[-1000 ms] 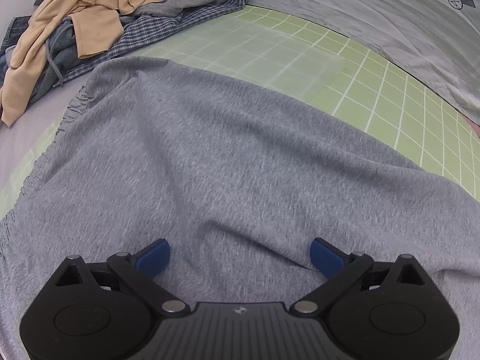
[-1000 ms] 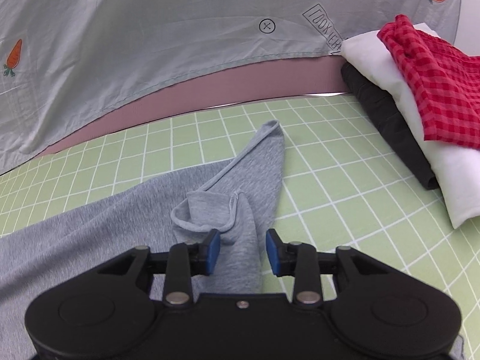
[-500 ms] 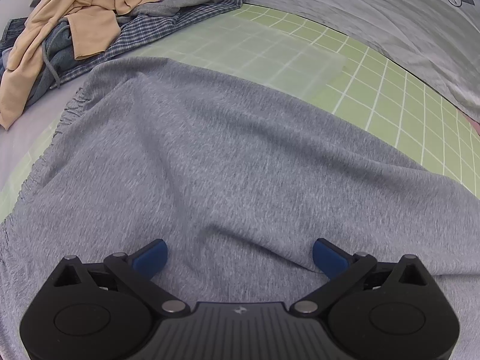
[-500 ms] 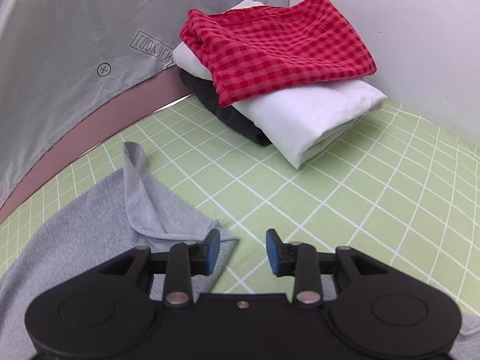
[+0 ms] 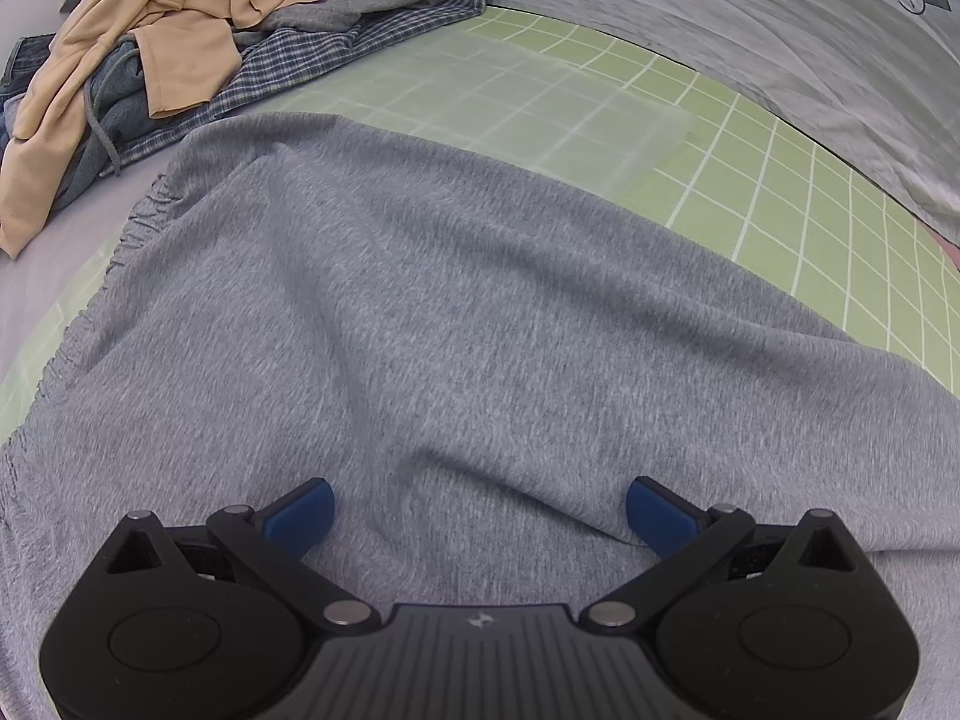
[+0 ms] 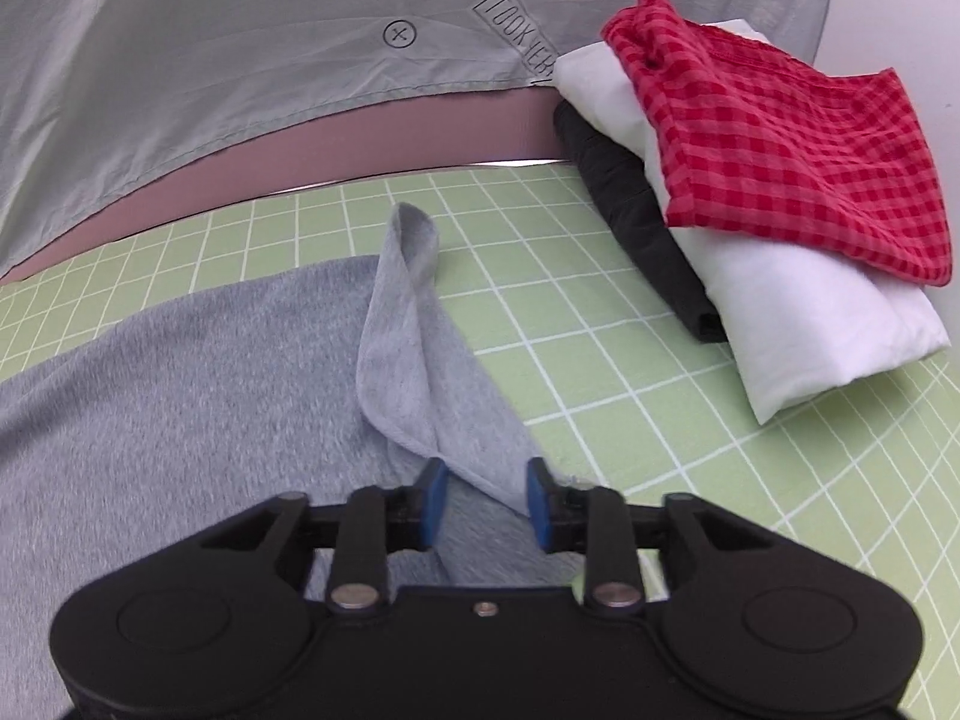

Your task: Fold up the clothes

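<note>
Garment: heather-grey knit garment (image 5: 456, 324) spread over green gridded mat (image 5: 780, 138).
Left hand-held gripper (image 5: 477, 510): spread wide, low above the grey cloth.
Right hand-held gripper (image 6: 483, 504): narrow gap, folded grey corner (image 6: 414, 354) between the pads.
Folded stack (image 6: 780, 300): at 2 o'clock, red check on top.
Loose clothes heap (image 5: 180, 30): at 10 o'clock.

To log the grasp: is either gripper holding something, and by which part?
Nothing is held. The left gripper is wide open over the grey garment; the right gripper straddles its folded corner, unclosed.
</note>
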Motion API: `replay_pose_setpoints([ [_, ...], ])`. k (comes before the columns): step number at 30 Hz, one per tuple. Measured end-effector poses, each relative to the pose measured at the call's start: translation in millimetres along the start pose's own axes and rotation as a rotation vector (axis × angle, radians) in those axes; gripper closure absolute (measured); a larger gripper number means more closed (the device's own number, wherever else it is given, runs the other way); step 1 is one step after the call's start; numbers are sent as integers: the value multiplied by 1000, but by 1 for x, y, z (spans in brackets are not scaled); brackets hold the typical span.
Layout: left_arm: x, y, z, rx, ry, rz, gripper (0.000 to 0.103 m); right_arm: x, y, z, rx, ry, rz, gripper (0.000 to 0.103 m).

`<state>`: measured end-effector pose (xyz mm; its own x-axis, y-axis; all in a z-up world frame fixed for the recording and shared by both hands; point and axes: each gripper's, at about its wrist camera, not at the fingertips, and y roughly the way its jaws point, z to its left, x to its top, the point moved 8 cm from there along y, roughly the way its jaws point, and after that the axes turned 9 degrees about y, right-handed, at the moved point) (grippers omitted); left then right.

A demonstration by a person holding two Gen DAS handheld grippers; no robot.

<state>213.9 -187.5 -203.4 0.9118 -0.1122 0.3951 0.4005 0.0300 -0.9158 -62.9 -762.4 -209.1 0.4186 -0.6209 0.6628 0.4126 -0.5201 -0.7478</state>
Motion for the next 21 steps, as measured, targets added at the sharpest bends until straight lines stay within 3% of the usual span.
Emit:
replay_pose_setpoints([
  [2,0,0,0,-1,1,-1,0,2,-6,-2,-1,0,-23,103],
  [7,-1,1,0,0,-1,-4,0,7,-15,-42,-79,192,-62,103],
  [9,0,1,0,0,-1,-3,0,6,-13,-37,-69,141,-49,102],
  [11,0,1,0,-1,-1,-3,0,6,-12,-26,-43,83,-42,88],
  [12,0,1,0,-1,-1,-3,0,6,-12,-18,-22,54,-42,70],
  [15,0,1,0,-1,-1,-5,0,5,-6,2,15,0,-29,63],
  [19,0,1,-1,-2,0,-6,0,2,8,13,54,23,3,67],
  [20,0,1,0,-3,1,-7,0,2,10,13,59,26,6,72],
  [21,0,1,0,-3,2,-7,0,2,10,13,64,29,9,88],
])
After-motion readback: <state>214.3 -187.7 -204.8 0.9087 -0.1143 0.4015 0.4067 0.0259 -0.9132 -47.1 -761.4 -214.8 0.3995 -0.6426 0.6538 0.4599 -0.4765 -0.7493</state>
